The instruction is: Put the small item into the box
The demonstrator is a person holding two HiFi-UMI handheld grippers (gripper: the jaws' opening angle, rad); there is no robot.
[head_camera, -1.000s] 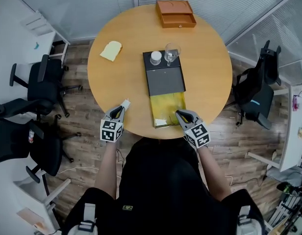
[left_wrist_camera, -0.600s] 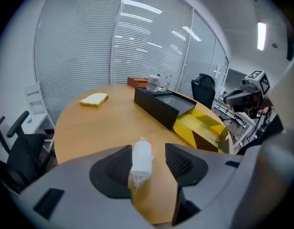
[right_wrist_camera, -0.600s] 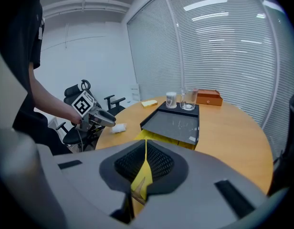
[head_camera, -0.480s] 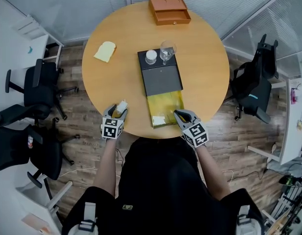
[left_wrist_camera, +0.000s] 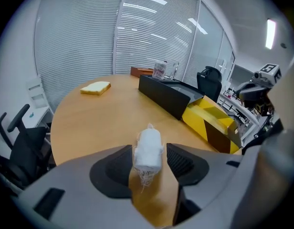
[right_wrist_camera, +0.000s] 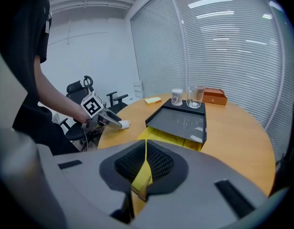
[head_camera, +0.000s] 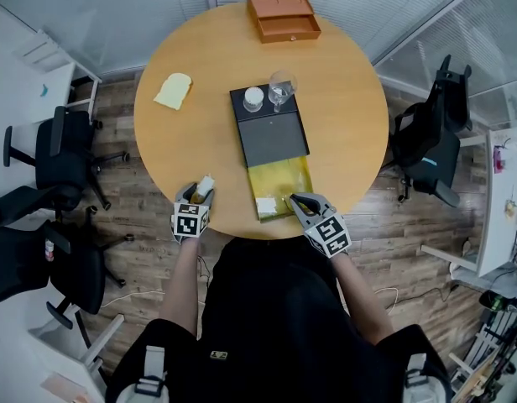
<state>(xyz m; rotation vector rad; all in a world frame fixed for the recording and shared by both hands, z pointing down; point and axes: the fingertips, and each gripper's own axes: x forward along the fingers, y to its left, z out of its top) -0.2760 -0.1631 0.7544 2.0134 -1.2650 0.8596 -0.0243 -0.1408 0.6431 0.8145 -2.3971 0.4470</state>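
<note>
Spanning the head view, the round wooden table (head_camera: 342, 116) carries a black-sleeved yellow box (head_camera: 282, 181), slid open toward the near edge. The right gripper (head_camera: 295, 201) pinches the box's thin yellow wall. Left of the box, a small white fabric roll (left_wrist_camera: 148, 144) lies on the table between the spread jaws of the left gripper (left_wrist_camera: 149, 152). The roll looks light, soft and fraying, so a gentle squeeze across its middle should suit it.

Round table (head_camera: 351, 124); orange box (head_camera: 283, 17) far; toast slice (head_camera: 173, 90) left; black tray (head_camera: 271, 133) central, yellow box (head_camera: 279, 183) at its near end; left gripper (head_camera: 199, 195) by a small white item (head_camera: 206, 182); right gripper (head_camera: 295, 201) at the yellow box.
</note>
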